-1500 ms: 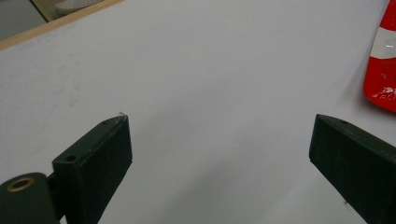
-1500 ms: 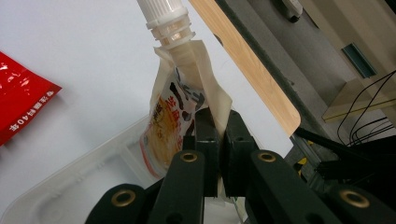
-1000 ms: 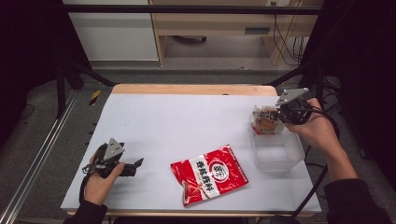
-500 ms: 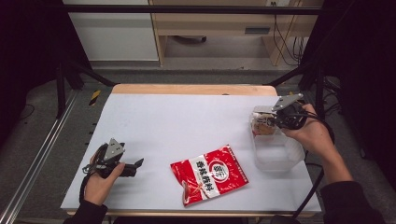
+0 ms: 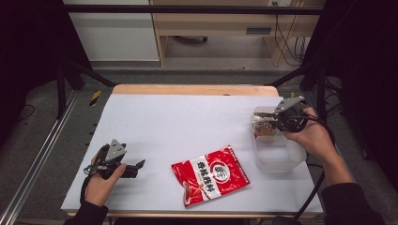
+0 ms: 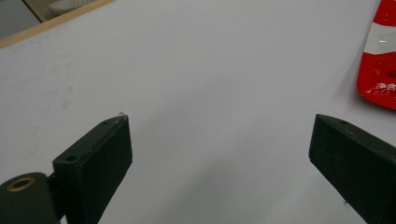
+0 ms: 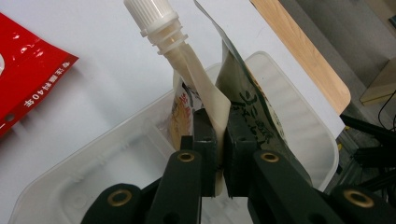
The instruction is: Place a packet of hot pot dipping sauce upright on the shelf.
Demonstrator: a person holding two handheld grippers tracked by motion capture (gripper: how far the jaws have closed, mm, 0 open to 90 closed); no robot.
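Note:
My right gripper is shut on a cream spouted pouch with a white screw cap. The pouch hangs at the far end of a clear plastic bin, its lower part inside the bin. A red snack bag lies flat on the white table near the front middle. My left gripper rests low at the front left, open, with bare table between its jaws and the red bag off to its right.
The white table sheet ends at a wooden strip along the far edge. Black frame posts stand at both sides. The bin sits close to the table's right edge.
My right gripper has sunk slightly with the pouch, bringing it lower into the bin. The left gripper and the red bag have not moved.

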